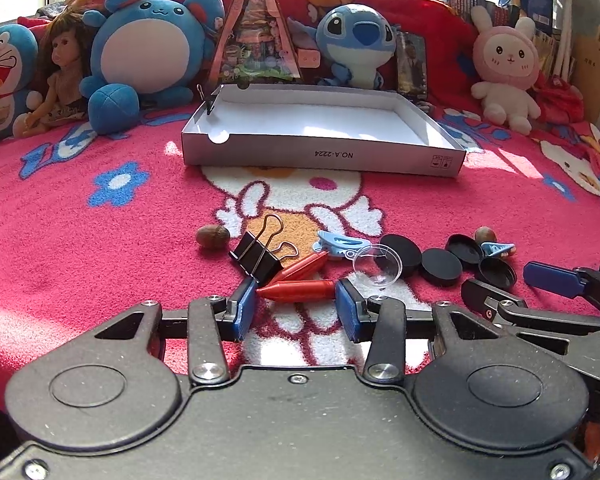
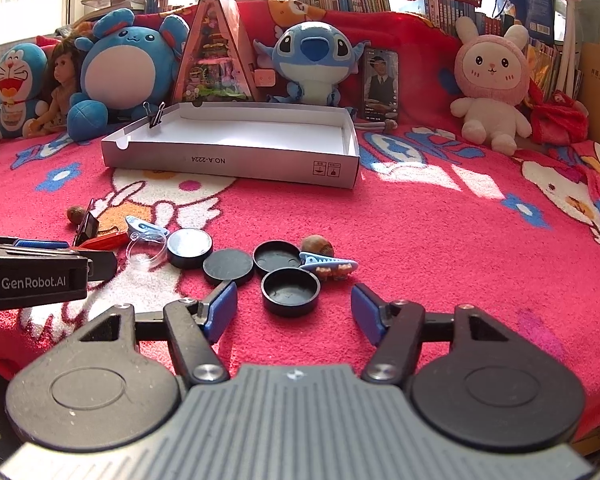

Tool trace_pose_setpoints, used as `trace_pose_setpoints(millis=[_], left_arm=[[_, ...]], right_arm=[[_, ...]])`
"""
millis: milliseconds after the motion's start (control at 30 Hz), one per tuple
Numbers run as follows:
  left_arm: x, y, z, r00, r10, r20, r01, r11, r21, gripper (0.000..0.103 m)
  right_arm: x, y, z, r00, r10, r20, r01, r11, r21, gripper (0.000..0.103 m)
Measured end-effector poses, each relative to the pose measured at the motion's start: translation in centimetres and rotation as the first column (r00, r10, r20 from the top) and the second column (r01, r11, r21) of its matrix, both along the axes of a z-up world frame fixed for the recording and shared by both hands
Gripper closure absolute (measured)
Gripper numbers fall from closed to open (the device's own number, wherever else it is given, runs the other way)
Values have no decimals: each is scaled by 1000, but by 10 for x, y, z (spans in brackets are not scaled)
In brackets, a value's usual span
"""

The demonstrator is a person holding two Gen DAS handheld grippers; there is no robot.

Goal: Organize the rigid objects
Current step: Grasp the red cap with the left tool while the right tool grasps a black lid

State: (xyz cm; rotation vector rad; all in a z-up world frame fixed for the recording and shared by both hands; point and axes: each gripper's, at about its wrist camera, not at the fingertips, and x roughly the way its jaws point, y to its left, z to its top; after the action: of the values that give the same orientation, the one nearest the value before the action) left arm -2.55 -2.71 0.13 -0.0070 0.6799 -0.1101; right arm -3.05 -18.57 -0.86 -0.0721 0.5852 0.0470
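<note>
Left gripper (image 1: 296, 306) clenched on red crayon (image 1: 298, 290), low on blanket (image 1: 100, 240). Right gripper (image 2: 294, 312) released, straddling black cap (image 2: 291, 292). Advice: squeeze centred, lift straight, carry to box (image 1: 324, 156).

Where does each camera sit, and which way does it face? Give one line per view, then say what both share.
Left wrist: on the left gripper, angled down at a red crayon between its pads; the right gripper shows at right.
Right wrist: on the right gripper, facing an upturned black cap; the left gripper's side shows at left.
Shared: the white box, black caps, plush toys.
</note>
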Motion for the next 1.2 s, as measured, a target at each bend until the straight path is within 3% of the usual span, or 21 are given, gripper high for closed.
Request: trace_pose_setpoints(millis=[267,367,567,767,900,933,967,1200], left_arm=[[1,2,-3,997,-69,27,68,997,42,58],[-2,6,-4,998,-62,27,61,998,34,53],[-3,4,-2,999,-32,14,32,999,3,52],[3,4,-4,1000,30,7,-30,998,-47,48],[5,1,-4,1000,26,11,-26,999,-23,54],[5,1,-4,1000,27,12,-26,999,-26,61],[4,3,-3,1000,28,12,-27,999,-33,61],[-4,10,7,1000,7,13,-6,998,-65,61]], right_arm=[[2,3,0,1000,5,6,-5,1000,-19,39],[3,3,0,1000,3,4,-3,1000,-18,39],[2,4,-1,1000,-27,17,27,1000,-12,47],[3,4,-1,1000,-24,11,24,1000,-12,49],[3,7,-1,1000,-14,6,14,1000,-15,55],[3,7,-1,1000,-13,5,13,1000,-14,59],[3,8,-1,1000,-17,2,17,1000,-12,65],[1,7,5,1000,-5,2,5,1000,3,65]])
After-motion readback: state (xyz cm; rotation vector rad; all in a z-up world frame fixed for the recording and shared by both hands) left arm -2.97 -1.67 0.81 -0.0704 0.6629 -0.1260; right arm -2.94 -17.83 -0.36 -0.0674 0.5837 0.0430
